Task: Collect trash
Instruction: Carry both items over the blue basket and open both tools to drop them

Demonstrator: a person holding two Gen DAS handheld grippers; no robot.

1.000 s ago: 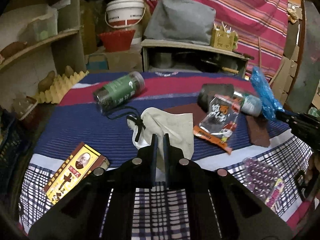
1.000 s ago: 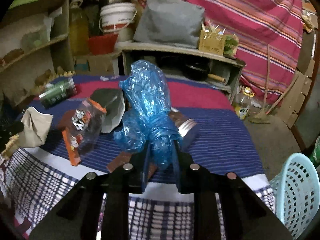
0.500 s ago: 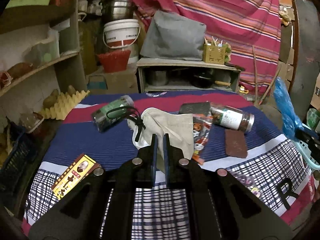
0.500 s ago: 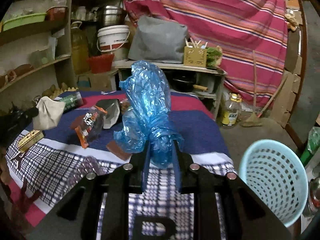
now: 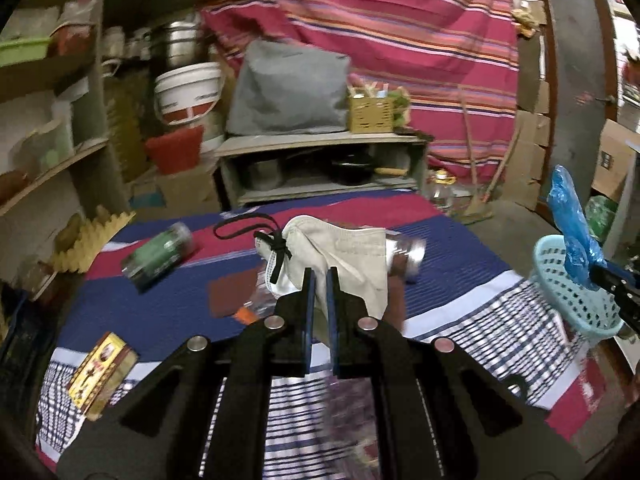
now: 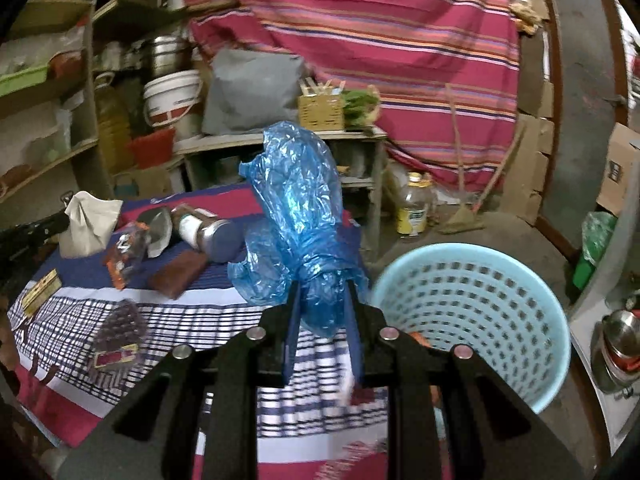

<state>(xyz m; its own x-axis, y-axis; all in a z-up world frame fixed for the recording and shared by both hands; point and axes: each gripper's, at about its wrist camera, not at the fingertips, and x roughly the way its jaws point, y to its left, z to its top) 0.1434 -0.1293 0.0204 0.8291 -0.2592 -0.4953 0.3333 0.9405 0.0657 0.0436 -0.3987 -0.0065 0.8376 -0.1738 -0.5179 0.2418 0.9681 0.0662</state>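
My left gripper [image 5: 319, 276] is shut on a beige cloth pouch [image 5: 352, 252] with a black drawstring and holds it above the striped table [image 5: 168, 300]. The pouch also shows in the right wrist view [image 6: 86, 224]. My right gripper [image 6: 320, 292] is shut on a crumpled blue plastic bag [image 6: 298, 208], held near the table's right edge, just left of a light blue mesh basket [image 6: 472, 312]. The blue bag [image 5: 572, 224] and the basket [image 5: 568, 296] also show at the right of the left wrist view.
On the table lie a green jar [image 5: 160, 256], a yellow box [image 5: 100, 372], a snack wrapper [image 6: 126, 252], a brown piece [image 6: 178, 274], a metal-lidded jar [image 6: 204, 228] and a purple bead packet [image 6: 118, 332]. Shelves stand left; a low bench [image 5: 320, 160] stands behind.
Both grippers have lifted and swung right with their loads. The right gripper now hangs by the basket, which has come much closer.
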